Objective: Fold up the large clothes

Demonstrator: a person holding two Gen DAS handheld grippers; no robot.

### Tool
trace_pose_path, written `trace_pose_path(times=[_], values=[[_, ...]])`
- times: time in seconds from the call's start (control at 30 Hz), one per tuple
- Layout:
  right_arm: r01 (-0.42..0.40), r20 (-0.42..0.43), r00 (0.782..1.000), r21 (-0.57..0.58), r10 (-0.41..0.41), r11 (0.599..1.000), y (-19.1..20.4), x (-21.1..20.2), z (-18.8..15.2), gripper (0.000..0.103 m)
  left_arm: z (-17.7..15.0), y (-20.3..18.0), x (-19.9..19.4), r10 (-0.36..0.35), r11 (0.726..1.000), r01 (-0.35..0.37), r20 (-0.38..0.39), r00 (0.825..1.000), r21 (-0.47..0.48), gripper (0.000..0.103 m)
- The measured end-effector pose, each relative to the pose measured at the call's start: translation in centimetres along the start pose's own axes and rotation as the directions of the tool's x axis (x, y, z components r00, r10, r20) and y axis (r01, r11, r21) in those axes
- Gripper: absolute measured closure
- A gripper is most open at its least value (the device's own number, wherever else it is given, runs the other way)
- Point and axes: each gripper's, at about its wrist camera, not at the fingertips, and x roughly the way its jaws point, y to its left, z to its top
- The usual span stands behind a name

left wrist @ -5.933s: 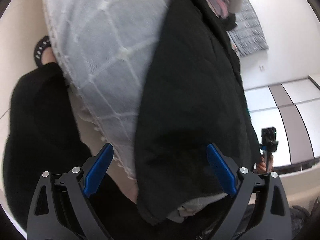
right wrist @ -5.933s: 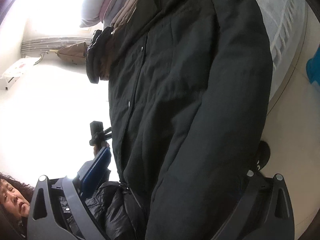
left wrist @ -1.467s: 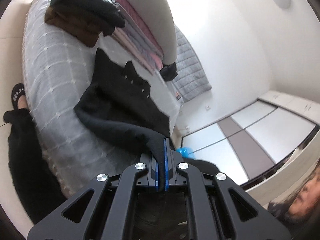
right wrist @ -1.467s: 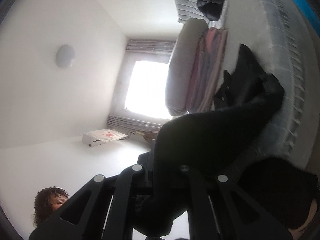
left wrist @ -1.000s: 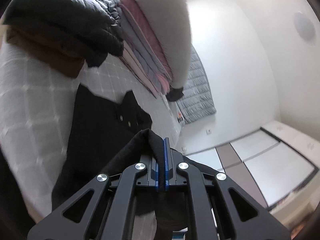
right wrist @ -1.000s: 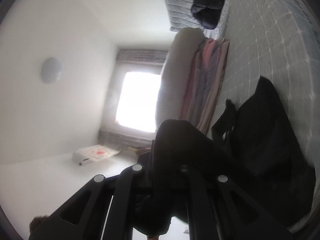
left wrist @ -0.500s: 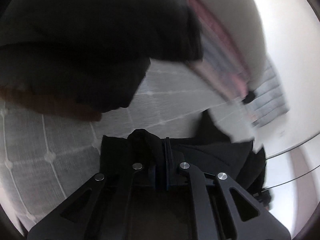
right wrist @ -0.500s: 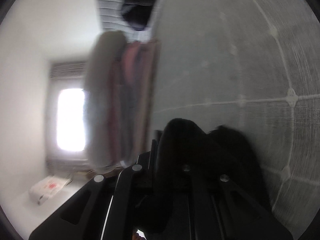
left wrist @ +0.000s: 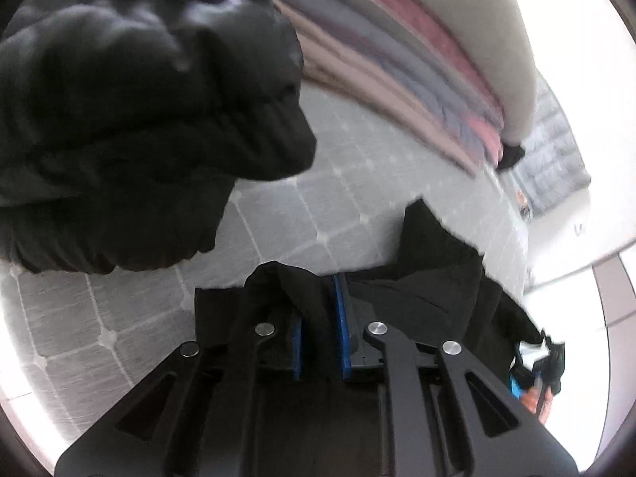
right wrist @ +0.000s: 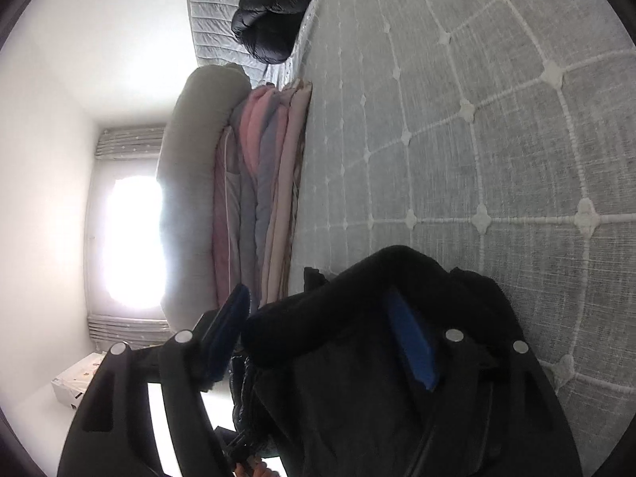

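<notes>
A black coat (left wrist: 437, 278) lies on the grey quilted bed (left wrist: 318, 206), its folded edge right at my fingers. My left gripper (left wrist: 320, 298) points down at it with its jaws opening. A fold of the coat still sits loosely in the narrow gap between the blue pads (left wrist: 342, 318). In the right wrist view the coat (right wrist: 377, 377) bulges up between the blue pads (right wrist: 409, 342) of my right gripper (right wrist: 318, 294). Those jaws are opening wide and no longer pinch the cloth.
A folded black puffer jacket (left wrist: 139, 99) looms close on the left. Stacked pink and grey quilts (right wrist: 258, 198) and a grey bolster (right wrist: 190, 198) line the bed's far side. Another black jacket (right wrist: 274, 12) lies by the headboard. The bedspread (right wrist: 516, 159) is bare beyond the coat.
Both grippers carried the coat's edge across the bed and lowered it onto the rest of the coat. The right jaws sprang wide apart and the left pads parted slightly.
</notes>
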Motion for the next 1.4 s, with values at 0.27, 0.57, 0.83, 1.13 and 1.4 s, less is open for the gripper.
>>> trace_pose_path(times=[0.27, 0.57, 0.83, 1.13, 1.4], values=[[0.064, 0.006, 0.998, -0.057, -0.063, 0.996, -0.9, 0.1, -0.7, 0.028, 1.8, -2.6, -0.2, 0.108, 0.988, -0.091, -0.134, 0.985, 0.124, 0.088], [0.038, 0.014, 0.999, -0.051, -0.037, 0.998, -2.0, -0.8, -1.1, 0.028, 5.2, 0.4, -5.6, -0.065, 0.957, 0.082, 0.072, 0.995, -0.279, 0.03], [-0.019, 0.107, 0.994, -0.172, 0.038, 0.985, 1.5, -2.9, -3.1, 0.028, 1.0, -4.0, -8.7, -0.006, 0.997, 0.025, 0.276, 0.961, -0.067, 0.022], [0.01, 0.027, 1.0, -0.415, 0.002, 0.91, 2.5, -0.8, -10.0, 0.02, -10.7, -5.2, 2.1, 0.035, 0.937, -0.118, 0.249, 0.968, 0.328, 0.028], [0.086, 0.049, 0.996, -0.455, -0.071, 0.886, 2.2, -7.8, -8.9, 0.031, -10.3, -2.7, -1.4, 0.113, 0.907, -0.212, 0.275, 0.955, 0.365, 0.039]])
